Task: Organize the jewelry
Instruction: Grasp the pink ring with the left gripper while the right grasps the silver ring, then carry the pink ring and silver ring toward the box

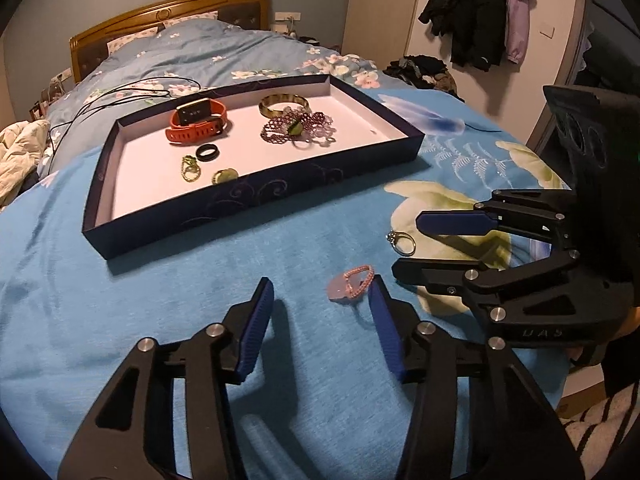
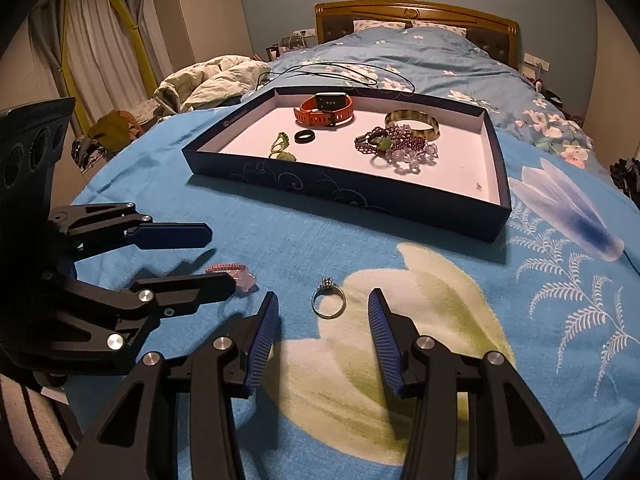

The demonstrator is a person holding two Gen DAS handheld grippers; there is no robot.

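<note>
On the blue flowered blanket [image 2: 400, 256] of the bed, the left tool [image 1: 320, 300] hangs with its blue pads spread; a pink beaded ring [image 1: 358, 282] lies just inside its right pad, not pinched. The right tool [image 2: 323, 312] is spread too, with a silver ring [image 2: 329, 298] lying loose between its pads. Farther off, the dark blue box lid [image 1: 256, 200] holds an orange watch [image 1: 198, 122], a black ring [image 1: 208, 153], a bangle [image 1: 284, 104] and purple beads [image 1: 298, 128].

Blue blanket [image 2: 440, 360] (floral) carries tray [image 2: 360, 200], silver ring [image 2: 329, 300], pink ring [image 1: 354, 286].
</note>
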